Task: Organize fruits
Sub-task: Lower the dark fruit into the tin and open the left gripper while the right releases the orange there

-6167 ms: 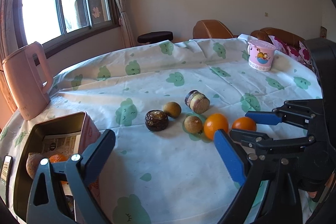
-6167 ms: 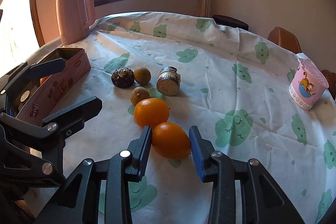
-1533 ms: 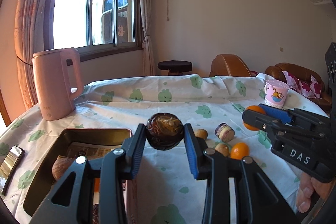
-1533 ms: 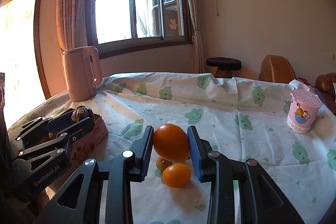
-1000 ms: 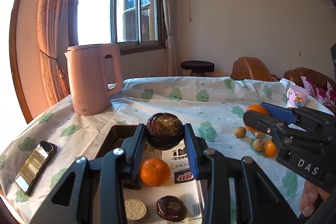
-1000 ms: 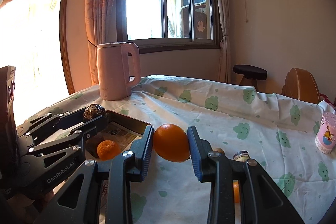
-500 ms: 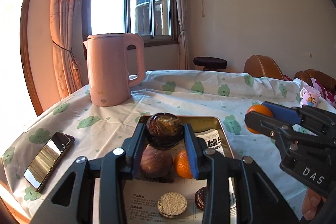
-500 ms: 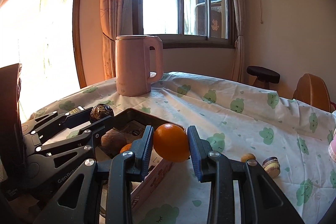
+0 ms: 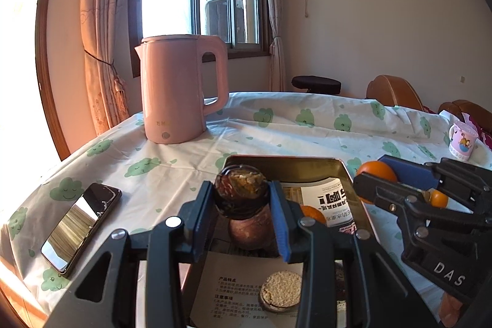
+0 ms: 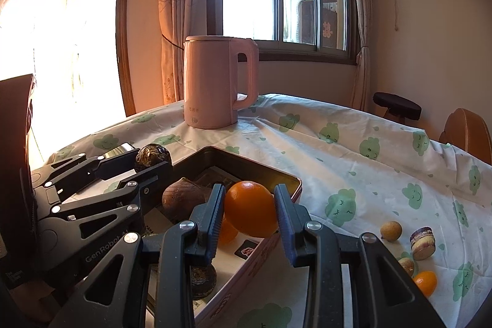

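My left gripper [image 9: 241,199] is shut on a dark brown round fruit [image 9: 240,193] and holds it above the open metal tin [image 9: 286,165]. My right gripper [image 10: 249,209] is shut on a large orange [image 10: 249,208] over the tin's right wall [image 10: 264,248]. The tin holds a brown round fruit [image 9: 250,231], a small orange [image 9: 312,212], a round cracker-topped piece [image 9: 280,291] and printed paper. From the right wrist view the left gripper [image 10: 152,160] shows at the left with its dark fruit [image 10: 152,155].
A pink kettle [image 9: 181,88] stands behind the tin. A phone [image 9: 81,225] lies left of it. Two small brown fruits [image 10: 391,231], a small jar [image 10: 422,243] and a small orange [image 10: 426,282] lie on the cloth to the right. A pink cup [image 9: 462,140] stands far right.
Both grippers have moved left and closer over the tin, each still holding its fruit. The kettle looks nearer.
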Demonstrator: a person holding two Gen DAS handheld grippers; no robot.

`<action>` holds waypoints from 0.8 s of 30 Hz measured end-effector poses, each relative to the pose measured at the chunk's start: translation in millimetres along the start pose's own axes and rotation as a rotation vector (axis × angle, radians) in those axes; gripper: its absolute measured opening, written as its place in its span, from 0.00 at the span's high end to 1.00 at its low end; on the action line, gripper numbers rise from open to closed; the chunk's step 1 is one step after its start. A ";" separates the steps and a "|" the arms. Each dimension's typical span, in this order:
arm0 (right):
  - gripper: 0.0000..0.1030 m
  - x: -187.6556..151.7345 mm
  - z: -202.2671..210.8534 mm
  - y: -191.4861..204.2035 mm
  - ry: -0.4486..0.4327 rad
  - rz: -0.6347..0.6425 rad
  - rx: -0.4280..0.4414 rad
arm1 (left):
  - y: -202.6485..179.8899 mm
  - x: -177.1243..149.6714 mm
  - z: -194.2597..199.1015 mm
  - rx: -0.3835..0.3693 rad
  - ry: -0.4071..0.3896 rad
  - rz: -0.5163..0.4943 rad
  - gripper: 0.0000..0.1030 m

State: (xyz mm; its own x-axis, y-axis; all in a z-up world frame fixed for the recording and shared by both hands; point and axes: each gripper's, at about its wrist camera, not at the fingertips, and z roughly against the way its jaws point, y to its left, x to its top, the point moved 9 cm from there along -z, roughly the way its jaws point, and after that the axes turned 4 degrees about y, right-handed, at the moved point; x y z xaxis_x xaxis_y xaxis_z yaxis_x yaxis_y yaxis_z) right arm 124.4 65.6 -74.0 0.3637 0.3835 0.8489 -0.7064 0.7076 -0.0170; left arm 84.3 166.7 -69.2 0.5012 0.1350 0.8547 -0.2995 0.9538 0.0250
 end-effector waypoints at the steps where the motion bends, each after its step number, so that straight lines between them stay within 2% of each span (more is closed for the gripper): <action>1: 0.66 -0.8 -1.9 1.4 0.004 0.001 0.002 | 0.7 -0.7 -0.5 0.001 0.002 0.001 0.63; 24: 0.66 -18.5 -26.5 9.8 0.102 0.024 0.012 | -0.5 -18.8 -18.1 -0.017 0.101 -0.031 0.63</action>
State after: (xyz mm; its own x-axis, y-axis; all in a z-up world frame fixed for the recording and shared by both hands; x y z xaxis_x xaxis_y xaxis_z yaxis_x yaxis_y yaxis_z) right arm 126.8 81.2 -104.0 0.4066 0.4592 0.7898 -0.7224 0.6908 -0.0297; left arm 89.7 168.5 -94.7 0.5894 0.1309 0.7972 -0.2689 0.9623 0.0408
